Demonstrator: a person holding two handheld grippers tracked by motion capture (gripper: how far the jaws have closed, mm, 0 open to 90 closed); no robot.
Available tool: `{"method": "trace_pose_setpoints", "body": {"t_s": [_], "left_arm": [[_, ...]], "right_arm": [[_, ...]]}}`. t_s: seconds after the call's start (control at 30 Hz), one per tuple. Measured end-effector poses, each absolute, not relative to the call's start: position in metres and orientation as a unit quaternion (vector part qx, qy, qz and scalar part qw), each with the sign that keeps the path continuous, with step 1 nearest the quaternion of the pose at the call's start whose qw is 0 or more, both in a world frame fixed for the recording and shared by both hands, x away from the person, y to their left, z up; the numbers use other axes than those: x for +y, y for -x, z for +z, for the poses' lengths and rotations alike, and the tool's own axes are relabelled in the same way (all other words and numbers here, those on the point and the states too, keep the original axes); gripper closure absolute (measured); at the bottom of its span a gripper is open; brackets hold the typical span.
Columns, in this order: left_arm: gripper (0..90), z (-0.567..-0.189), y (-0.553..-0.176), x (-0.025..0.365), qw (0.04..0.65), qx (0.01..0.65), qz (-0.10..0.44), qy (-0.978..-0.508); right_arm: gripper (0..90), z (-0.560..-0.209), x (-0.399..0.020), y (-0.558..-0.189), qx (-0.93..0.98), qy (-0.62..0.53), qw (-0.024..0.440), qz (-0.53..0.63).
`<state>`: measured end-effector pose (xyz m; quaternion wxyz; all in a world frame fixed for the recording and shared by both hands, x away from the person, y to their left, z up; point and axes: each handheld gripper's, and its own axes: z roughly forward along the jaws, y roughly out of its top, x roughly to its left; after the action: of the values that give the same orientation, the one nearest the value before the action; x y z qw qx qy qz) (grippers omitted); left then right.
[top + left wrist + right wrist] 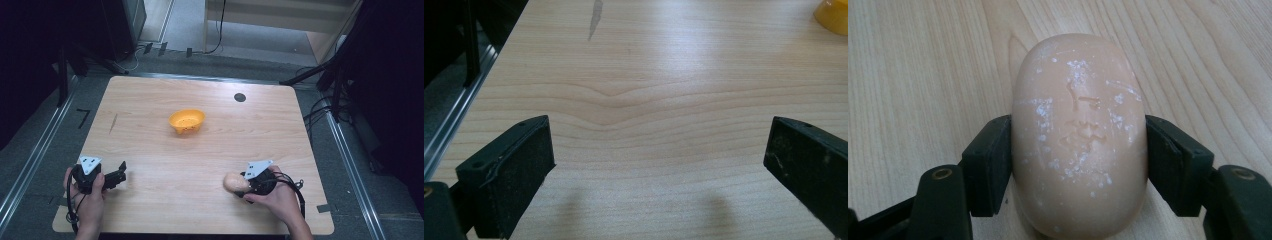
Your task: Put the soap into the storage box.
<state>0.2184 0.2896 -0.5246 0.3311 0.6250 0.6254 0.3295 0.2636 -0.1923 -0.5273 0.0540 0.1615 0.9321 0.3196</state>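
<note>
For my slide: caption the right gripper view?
Right gripper clamps a peach soap bar between its jaws above the wooden table.

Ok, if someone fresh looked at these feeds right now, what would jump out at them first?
Probably the pale peach oval bar, likely soap, pinched on both sides by the right gripper near the table's front right. Next, the bright orange bowl sitting alone around the middle of the table, a bit toward the far side. The left gripper sits at the front left with its jaws wide apart and bare wood between them.
</note>
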Motion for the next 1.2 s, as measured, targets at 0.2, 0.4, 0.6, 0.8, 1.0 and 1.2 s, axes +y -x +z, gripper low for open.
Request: {"method": "trace_pose_setpoints", "body": {"t_s": [0.2,0.4,0.6,0.8,1.0,1.2], "left_arm": [[0.1,-0.525,-0.218,0.290,0.331,0.625,0.330,-0.625],[0.1,-0.525,-0.218,0.290,0.331,0.625,0.331,-0.625],[0.1,-0.525,-0.218,0.290,0.333,0.625,0.329,-0.624],[0.1,-0.525,-0.219,0.290,0.334,0.626,0.328,-0.624],[0.1,-0.525,-0.219,0.290,0.335,0.628,0.328,-0.621],[0.1,-0.525,-0.219,0.291,0.335,0.629,0.328,-0.621]], "right_arm": [[33.1,-0.525,-0.193,-0.264,0.932,-0.161,0.056,0.319],[33.1,-0.509,-0.193,-0.267,0.932,-0.155,0.068,0.320],[33.1,-0.493,-0.189,-0.275,0.932,-0.145,0.076,0.324],[33.1,-0.488,-0.184,-0.284,0.936,-0.132,0.076,0.318],[33.1,-0.477,-0.176,-0.298,0.939,-0.117,0.078,0.314],[33.1,-0.470,-0.168,-0.308,0.941,-0.105,0.081,0.311]]}}
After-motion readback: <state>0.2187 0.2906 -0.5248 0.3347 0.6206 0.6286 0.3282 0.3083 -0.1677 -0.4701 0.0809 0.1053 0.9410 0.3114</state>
